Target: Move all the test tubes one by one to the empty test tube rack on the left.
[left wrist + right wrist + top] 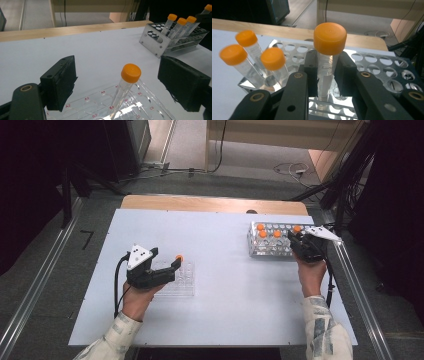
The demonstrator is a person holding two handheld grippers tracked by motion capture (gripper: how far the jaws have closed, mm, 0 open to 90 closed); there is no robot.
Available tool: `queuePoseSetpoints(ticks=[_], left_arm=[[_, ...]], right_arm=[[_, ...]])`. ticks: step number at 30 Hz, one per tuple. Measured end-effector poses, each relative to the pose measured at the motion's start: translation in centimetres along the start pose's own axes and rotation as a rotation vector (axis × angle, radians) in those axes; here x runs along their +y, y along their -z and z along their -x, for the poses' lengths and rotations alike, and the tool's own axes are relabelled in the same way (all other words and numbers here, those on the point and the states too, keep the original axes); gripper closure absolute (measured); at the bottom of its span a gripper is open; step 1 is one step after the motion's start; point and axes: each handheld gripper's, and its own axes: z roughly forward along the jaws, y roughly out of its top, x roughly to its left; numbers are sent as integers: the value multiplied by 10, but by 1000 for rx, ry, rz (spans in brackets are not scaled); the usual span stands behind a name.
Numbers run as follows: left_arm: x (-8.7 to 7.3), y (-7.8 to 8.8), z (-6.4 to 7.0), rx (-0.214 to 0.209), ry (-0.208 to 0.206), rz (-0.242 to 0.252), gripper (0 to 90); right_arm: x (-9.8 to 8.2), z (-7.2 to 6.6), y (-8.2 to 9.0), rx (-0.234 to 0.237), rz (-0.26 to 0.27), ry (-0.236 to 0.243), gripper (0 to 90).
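- Right gripper [325, 75] is clamped on an orange-capped tube [327, 55], both pads tight against the clear body just below the cap. The tube stands upright over the metal rack [387, 62]. Its lower end disappears behind the jaws, so I can't tell if it's seated in a hole or already lifted out.
- In the high view that same gripper [300, 242] sits at the right end of the rack [260, 251], and the gripper plus its grey plate cover that corner, so the gripped tube is mostly hidden there.
- Three more capped tubes [273, 62] lean in the rack to the left in the right gripper view. The two on the far left are blurry, so any print on them is unreadable.
- Left gripper [117, 82] has its jaws spread wide, nothing pinched. A single tube with an orange cap [130, 75] stands tilted between them, not touching either pad.
- That tube sits in the clear plastic rack [100, 105] with red labels; it looks like the B4 hole, but glare and the frame edge cut off the bottom.
- From the high view the clear rack [185, 282] is near the table's left side, well apart from the metal one, and half hidden under the left gripper [172, 265].
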Motion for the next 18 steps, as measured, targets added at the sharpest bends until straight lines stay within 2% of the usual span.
queuePoseSetpoints(ticks=[3, 10, 13, 16, 18], left_arm=[[0, 0, 0, 2, 1, -3, 150], [0, 0, 0, -2, 0, 0, 150], [1, 1, 1, -3, 1, 3, 150], [1, 1, 1, -3, 1, 2, 150], [1, 1, 2, -4, -1, 2, 150]], right_arm=[[7, 0, 13, 9, 27, 11, 714], [9, -4, 32, 38, 52, 14, 714], [6, -9, 46, 67, 65, 17, 716], [3, -12, 52, 81, 65, 19, 716], [-3, -19, 60, 106, 60, 39, 716]])
